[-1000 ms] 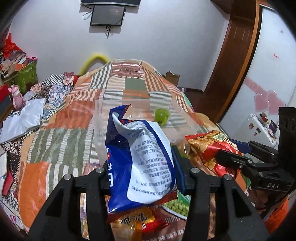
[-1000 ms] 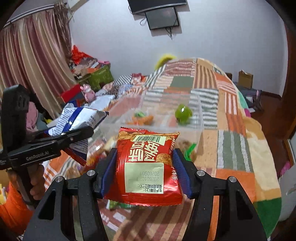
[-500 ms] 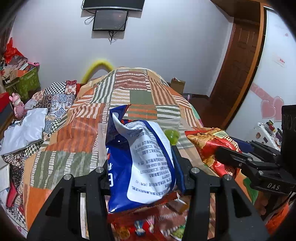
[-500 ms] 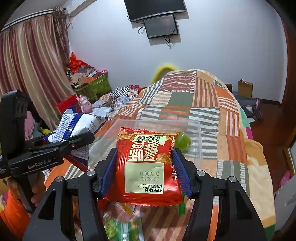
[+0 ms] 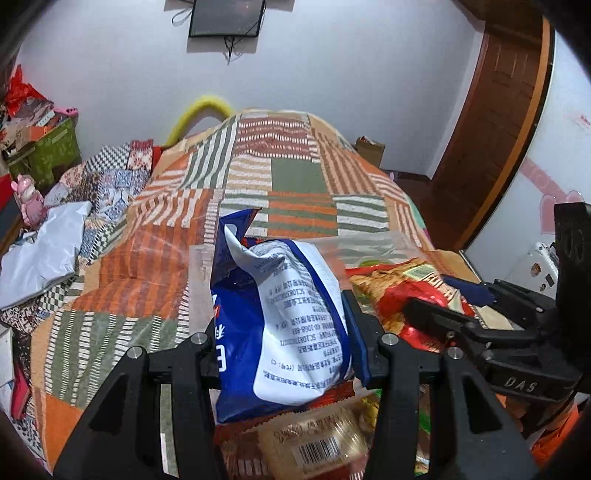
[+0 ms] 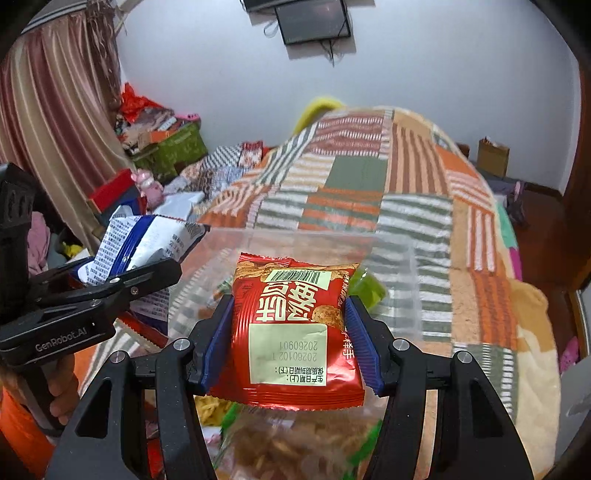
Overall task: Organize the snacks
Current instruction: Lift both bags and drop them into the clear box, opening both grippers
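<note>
Both packets have been carried forward over the last second, so that the clear plastic bin [image 6: 399, 258] on the bed [image 5: 295, 177], seen a little way ahead a moment ago, now lies just in front of and partly beneath them. The left hand-held gripper [image 5: 284, 332] is clenched on a blue-and-white snack bag [image 5: 280, 325], and the right hand-held gripper [image 6: 291, 332] on a red snack packet [image 6: 291, 332]; neither grip has altered. A drop into the bin is judged to be the next step. A green object [image 6: 369, 291] already lies inside it, and loose snacks are blurred below the fingers. The bed is covered by an orange, green and cream patchwork blanket. A dark screen [image 6: 314, 18] is mounted on the white wall, and curtains [image 6: 55, 110] hang beside cluttered storage.
</note>
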Motion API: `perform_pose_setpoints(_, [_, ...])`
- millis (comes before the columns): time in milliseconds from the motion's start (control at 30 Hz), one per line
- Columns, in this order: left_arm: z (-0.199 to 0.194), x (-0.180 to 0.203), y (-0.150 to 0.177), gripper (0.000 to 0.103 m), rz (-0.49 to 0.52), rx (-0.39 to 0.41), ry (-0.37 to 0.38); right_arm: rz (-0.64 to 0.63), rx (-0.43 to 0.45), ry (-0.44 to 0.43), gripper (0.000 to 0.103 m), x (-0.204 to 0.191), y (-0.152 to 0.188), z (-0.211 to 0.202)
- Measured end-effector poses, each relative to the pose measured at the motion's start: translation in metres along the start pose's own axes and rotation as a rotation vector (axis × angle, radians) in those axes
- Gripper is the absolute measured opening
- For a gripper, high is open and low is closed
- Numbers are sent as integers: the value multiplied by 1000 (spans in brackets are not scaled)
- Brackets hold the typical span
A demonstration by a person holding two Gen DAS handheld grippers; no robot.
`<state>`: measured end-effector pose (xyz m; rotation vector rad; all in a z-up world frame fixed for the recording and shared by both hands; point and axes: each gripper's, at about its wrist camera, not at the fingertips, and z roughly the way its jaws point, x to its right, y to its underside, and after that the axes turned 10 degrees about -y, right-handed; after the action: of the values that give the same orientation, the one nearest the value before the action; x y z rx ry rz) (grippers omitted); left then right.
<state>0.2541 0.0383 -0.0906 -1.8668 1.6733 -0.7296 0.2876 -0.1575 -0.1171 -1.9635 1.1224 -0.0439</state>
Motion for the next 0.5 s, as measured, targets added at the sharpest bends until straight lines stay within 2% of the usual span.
perform_pose_setpoints(233, [29,4,3,48,26,-71,-6,-18,-79,14,56,3,3,28])
perform_pose_setpoints(500, [49,8,9,48,44,-139,-14,-24,-129,-3,56,2,3,30])
